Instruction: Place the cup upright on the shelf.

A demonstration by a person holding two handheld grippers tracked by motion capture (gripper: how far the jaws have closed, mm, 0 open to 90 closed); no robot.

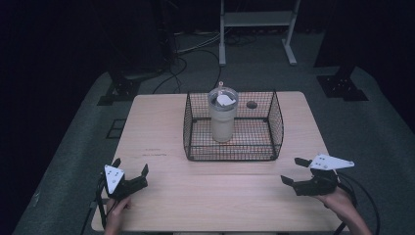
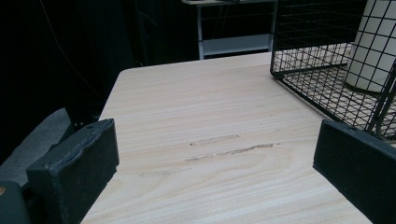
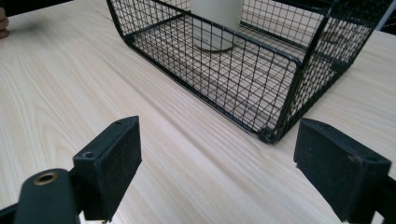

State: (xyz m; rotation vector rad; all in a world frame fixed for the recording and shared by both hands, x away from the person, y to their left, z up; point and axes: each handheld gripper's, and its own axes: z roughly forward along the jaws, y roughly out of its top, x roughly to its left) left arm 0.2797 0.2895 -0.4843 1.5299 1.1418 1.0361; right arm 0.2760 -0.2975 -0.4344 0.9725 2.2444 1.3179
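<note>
I saw a black wire basket (image 1: 274,128) sitting in the middle of the far half of the table (image 1: 161,132), and a tall pale cup (image 1: 222,115) stood upright inside it, nearer its left wall. My left gripper (image 1: 131,170) was near the front left corner, with its jaws wide apart and nothing in them, and lots of bare wood lay between it and the basket. My right gripper (image 1: 295,170) was near the front right edge, also wide open and holding nothing, close to the basket's near right corner but not touching it.
</note>
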